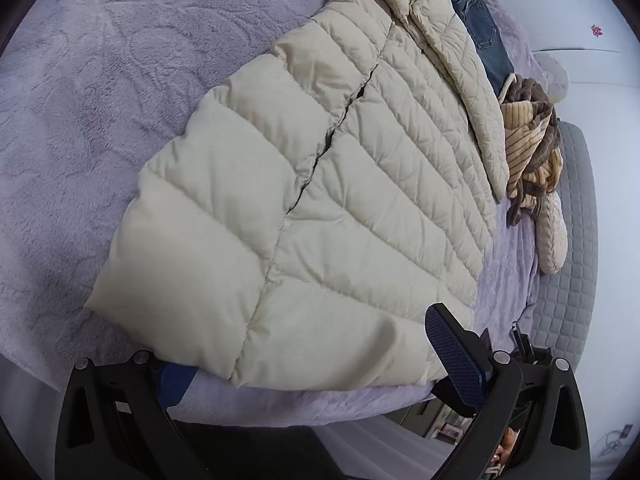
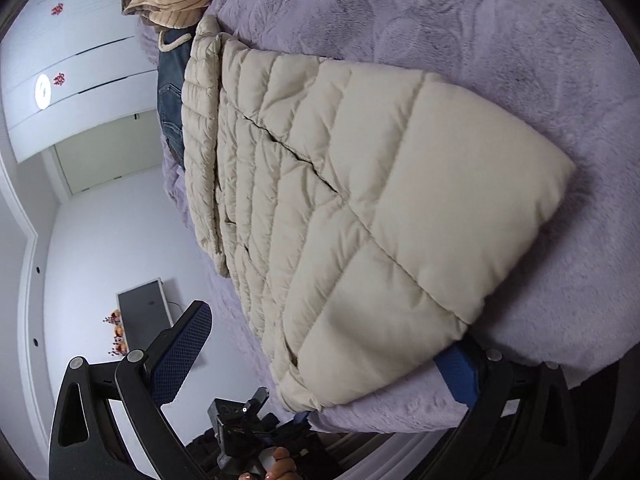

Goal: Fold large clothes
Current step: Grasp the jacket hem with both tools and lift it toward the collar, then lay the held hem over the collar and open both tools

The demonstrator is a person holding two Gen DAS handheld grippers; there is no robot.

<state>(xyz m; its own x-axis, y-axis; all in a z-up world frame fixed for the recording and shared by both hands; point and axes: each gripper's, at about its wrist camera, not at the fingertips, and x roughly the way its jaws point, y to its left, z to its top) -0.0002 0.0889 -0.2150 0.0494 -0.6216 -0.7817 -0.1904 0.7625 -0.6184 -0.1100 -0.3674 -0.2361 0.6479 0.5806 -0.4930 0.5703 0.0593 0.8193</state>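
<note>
A cream puffer jacket (image 1: 304, 184) lies flat on a lavender fleece blanket (image 1: 92, 92), zip side up, with its hem at the bed's near edge. My left gripper (image 1: 316, 372) is open wide at that hem. Its left finger is tucked under the hem corner, and its right finger (image 1: 456, 356) stands beside the fabric. In the right wrist view the same jacket (image 2: 360, 208) fills the middle. My right gripper (image 2: 320, 364) is open too. Its right finger (image 2: 456, 372) sits half under the hem, and its left finger (image 2: 180, 352) hangs off the bed.
Blue jeans (image 1: 480, 28) and a brown and striped garment (image 1: 528, 132) lie beyond the jacket, with a cream quilted piece (image 1: 554, 232) near a grey quilted mattress (image 1: 572, 216). A person's hand (image 2: 280, 468) holds the other gripper below the bed edge. A screen (image 2: 144, 308) stands by the wall.
</note>
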